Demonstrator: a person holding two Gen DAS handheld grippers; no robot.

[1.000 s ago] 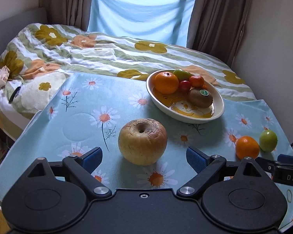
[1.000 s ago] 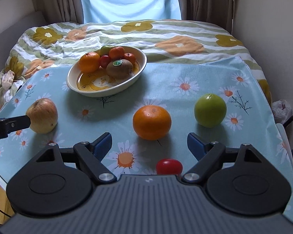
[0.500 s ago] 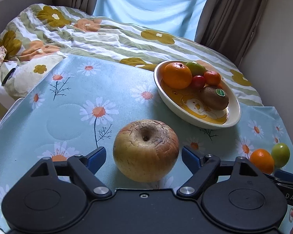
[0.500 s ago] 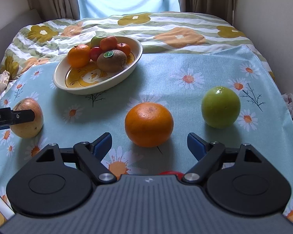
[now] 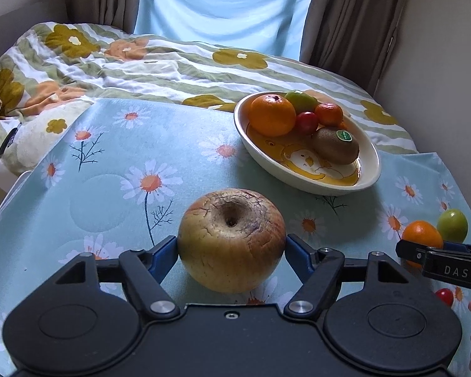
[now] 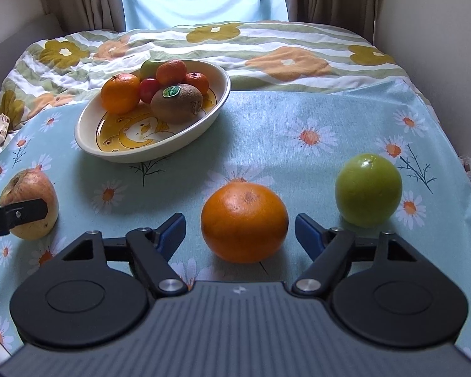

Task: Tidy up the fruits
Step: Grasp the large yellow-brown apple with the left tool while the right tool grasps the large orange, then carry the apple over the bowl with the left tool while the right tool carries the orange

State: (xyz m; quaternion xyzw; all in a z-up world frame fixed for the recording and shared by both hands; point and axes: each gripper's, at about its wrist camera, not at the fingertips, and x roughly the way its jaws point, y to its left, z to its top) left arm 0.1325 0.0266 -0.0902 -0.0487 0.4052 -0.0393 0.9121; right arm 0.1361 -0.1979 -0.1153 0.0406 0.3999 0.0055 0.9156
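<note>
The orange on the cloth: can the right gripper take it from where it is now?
Probably yes. The orange lies between the open fingers of the right gripper, nothing stands between them, and the green apple sits apart to its right.

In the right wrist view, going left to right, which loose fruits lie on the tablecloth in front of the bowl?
Wrinkled apple at the left gripper → orange between the right gripper's open fingers → green apple.

Your left gripper [image 5: 231, 253] sits low and level, its blue fingers [image 5: 165, 256] pressed against both sides of the apple [image 5: 231, 238]. Your right gripper [image 6: 240, 231] is spread wide, fingers [image 6: 172, 232] flanking the orange [image 6: 244, 221] with a gap on each side, not touching.
</note>
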